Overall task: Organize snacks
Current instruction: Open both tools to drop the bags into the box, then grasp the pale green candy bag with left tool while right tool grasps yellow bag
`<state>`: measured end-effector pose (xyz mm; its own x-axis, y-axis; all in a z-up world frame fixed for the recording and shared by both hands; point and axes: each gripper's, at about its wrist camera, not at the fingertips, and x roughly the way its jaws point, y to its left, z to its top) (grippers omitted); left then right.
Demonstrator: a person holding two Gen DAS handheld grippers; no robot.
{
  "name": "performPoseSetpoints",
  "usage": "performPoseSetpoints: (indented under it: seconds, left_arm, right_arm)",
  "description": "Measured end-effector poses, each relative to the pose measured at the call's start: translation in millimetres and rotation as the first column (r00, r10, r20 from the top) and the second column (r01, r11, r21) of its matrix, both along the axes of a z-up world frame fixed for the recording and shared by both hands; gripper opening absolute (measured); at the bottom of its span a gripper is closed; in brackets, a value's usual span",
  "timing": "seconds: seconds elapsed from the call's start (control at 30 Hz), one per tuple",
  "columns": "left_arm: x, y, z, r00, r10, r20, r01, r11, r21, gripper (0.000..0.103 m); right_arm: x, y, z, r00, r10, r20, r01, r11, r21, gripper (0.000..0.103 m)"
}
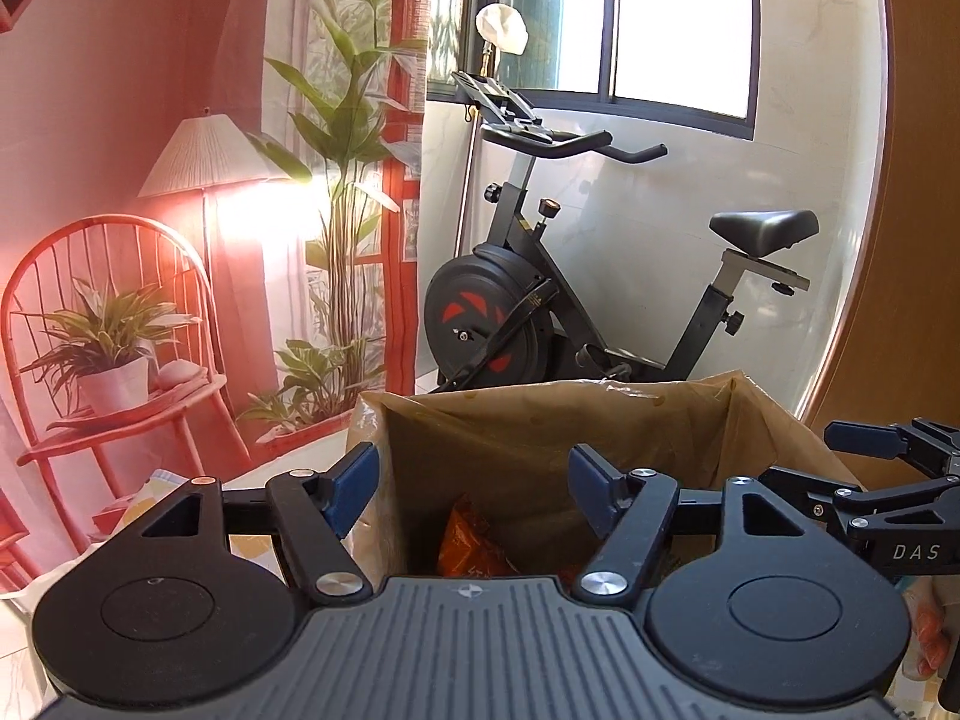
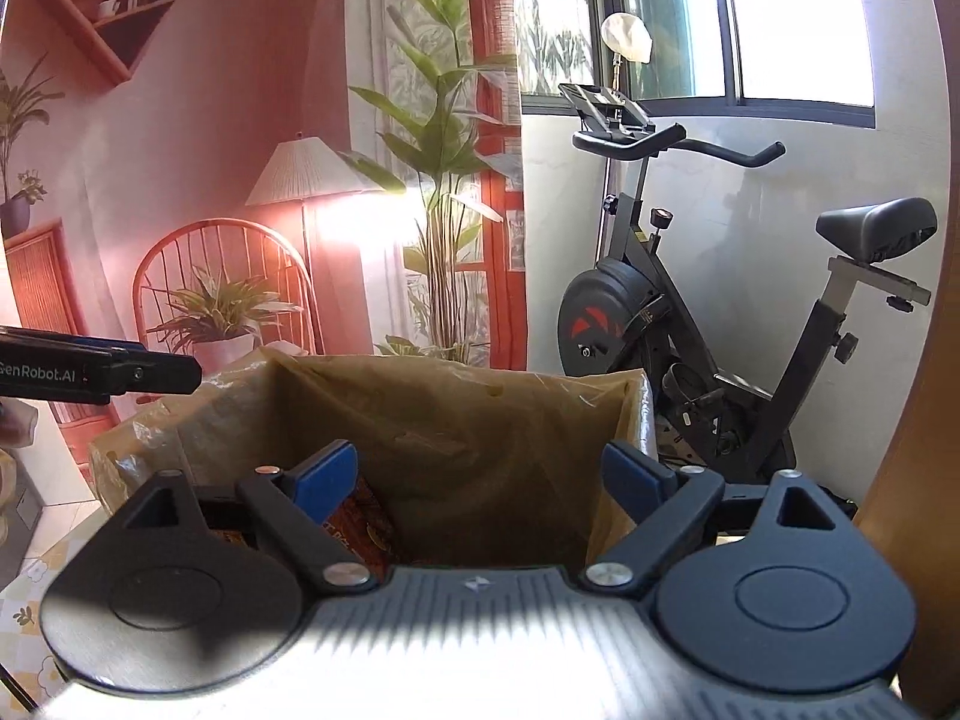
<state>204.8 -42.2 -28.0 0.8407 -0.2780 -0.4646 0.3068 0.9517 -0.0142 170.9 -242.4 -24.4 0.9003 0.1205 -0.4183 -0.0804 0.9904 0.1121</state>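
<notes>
A brown cardboard box point(image 1: 510, 438) lined with clear plastic stands right in front of both grippers. In the left wrist view my left gripper point(image 1: 471, 480) hangs open over the box's near rim. An orange snack packet point(image 1: 474, 540) lies down inside, below the gap and untouched by the blue pads. My right gripper point(image 1: 870, 480) shows at the right edge, over the box's right side. In the right wrist view my right gripper point(image 2: 480, 474) is open wide over the box point(image 2: 420, 414). A dark red-brown snack packet point(image 2: 366, 528) lies inside by its left finger. The left gripper point(image 2: 120, 369) reaches in from the left.
A black exercise bike point(image 1: 576, 300) stands behind the box under a window point(image 1: 678, 24). A printed backdrop point(image 1: 180, 240) with a chair, lamp and plants hangs at the left. A brown wooden panel point(image 1: 924, 240) rises on the right. A patterned tablecloth point(image 2: 30, 588) covers the surface under the box.
</notes>
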Motion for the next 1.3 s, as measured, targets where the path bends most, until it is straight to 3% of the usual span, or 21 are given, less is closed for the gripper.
performPoseSetpoints:
  seconds: [0.3,0.53,0.77,1.03,1.3]
  left_arm:
    - [-37.7,26.9,7.5,0.998,0.062,0.029,-0.063,0.998,0.024,0.072]
    - [-71.4,61.1,9.4,0.991,0.133,-0.003,-0.133,0.991,-0.008,0.072]
    - [-107.5,88.7,10.5,0.988,0.156,0.014,-0.156,0.987,-0.024,0.072]
    - [-146.7,115.9,-9.6,0.984,0.179,-0.021,-0.179,0.983,-0.024,0.072]
    - [-174.5,131.9,-45.9,0.977,0.202,-0.066,-0.205,0.978,-0.035,0.077]
  right_arm:
    - [-28.5,25.5,1.2,0.999,0.041,0.003,-0.041,0.999,-0.021,0.092]
    - [-60.0,43.5,0.6,0.997,0.070,0.011,-0.070,0.998,0.003,0.092]
    - [-95.0,65.6,-0.8,0.992,0.114,0.045,-0.115,0.993,0.005,0.097]
    - [-140.6,80.2,-12.5,0.990,0.125,0.070,-0.127,0.992,0.025,0.100]
    - [-173.5,98.5,-40.3,0.992,0.122,0.030,-0.121,0.992,-0.036,0.100]
